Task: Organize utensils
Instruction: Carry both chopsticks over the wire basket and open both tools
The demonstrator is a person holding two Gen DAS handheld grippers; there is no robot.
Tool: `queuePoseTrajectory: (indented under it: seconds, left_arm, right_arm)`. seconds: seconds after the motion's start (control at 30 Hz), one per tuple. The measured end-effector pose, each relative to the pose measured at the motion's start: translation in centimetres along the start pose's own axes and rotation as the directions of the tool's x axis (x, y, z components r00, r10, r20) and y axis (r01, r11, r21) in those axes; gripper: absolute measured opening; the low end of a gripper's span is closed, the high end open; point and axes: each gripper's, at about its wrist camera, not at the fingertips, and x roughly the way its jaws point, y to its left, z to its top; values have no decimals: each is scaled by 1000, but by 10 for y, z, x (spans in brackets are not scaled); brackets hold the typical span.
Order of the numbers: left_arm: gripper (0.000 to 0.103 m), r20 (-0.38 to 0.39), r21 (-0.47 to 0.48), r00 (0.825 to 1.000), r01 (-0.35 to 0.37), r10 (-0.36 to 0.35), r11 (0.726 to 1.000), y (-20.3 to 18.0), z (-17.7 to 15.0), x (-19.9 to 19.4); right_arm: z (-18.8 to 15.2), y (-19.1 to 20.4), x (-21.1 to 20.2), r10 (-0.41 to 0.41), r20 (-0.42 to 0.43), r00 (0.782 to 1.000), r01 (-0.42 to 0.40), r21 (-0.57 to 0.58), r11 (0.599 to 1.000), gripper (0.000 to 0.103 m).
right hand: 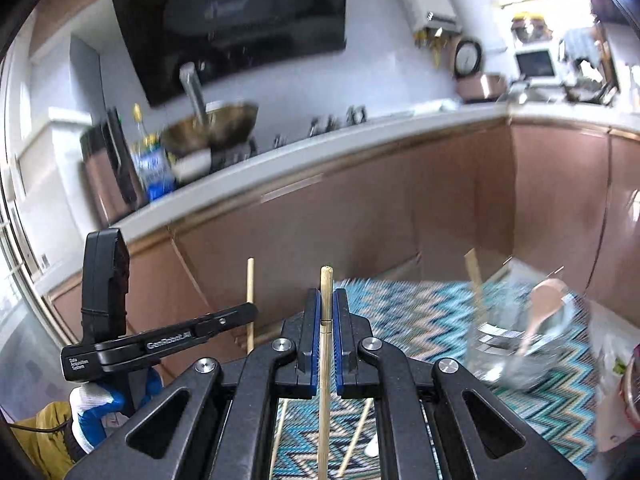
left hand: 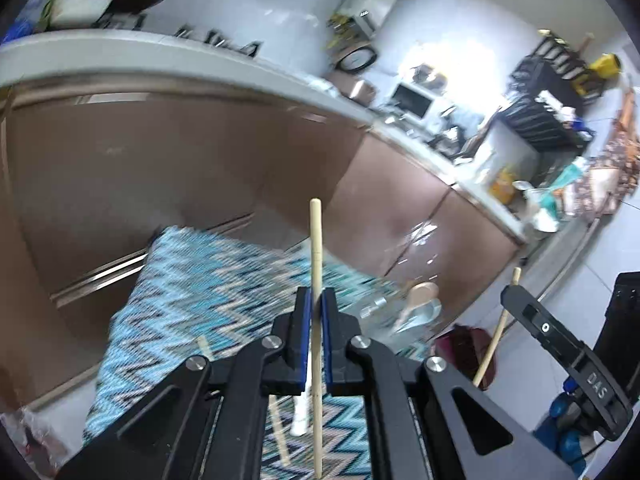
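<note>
In the left wrist view my left gripper (left hand: 316, 296) is shut on a thin wooden chopstick (left hand: 315, 240) that stands upright between the blue pads. In the right wrist view my right gripper (right hand: 326, 298) is shut on a second chopstick (right hand: 326, 284), also upright. Both are held above a table with a teal zigzag cloth (right hand: 420, 320). A clear glass jar (right hand: 520, 344) stands on it to the right, holding a wooden spoon (right hand: 546, 300) and a stick (right hand: 474, 276). The jar (left hand: 416, 312) is blurred in the left view. More chopsticks (right hand: 354, 440) and a white utensil (left hand: 301, 412) lie on the cloth below.
Brown cabinets (left hand: 160, 168) under a white counter (right hand: 360, 136) run behind the table. A wok (right hand: 216, 124) and a bottle (right hand: 150, 160) stand on the counter. A gloved hand (right hand: 92, 404) holds the left gripper (right hand: 240, 314). The right gripper (left hand: 516, 300) shows at the right of the left view.
</note>
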Motion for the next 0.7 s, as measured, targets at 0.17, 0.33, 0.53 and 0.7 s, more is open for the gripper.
queuePoseTrajectory:
  seconds: [0.17,0.33,0.53,0.7]
  left_arm:
    - [5,58,46,995,75,-78,996,-45,22,6]
    - [5,143,78,979,135,-145,988,-88,48,27]
    - [5,275,120,950,117,-147,986,-130,72,77]
    - [5,317,141,944,46,-89,989,-145,66,133]
  right_arm:
    - [28,-28,-43,-55,139,989,56,-7,998,6]
    - [49,-51,-45,-117,260,958,126,-19,992,6]
    - [63,-85,-13,-162,342,926,177,-13,984,6]
    - [60,-118,16,-193,374,907,203,11,979,6]
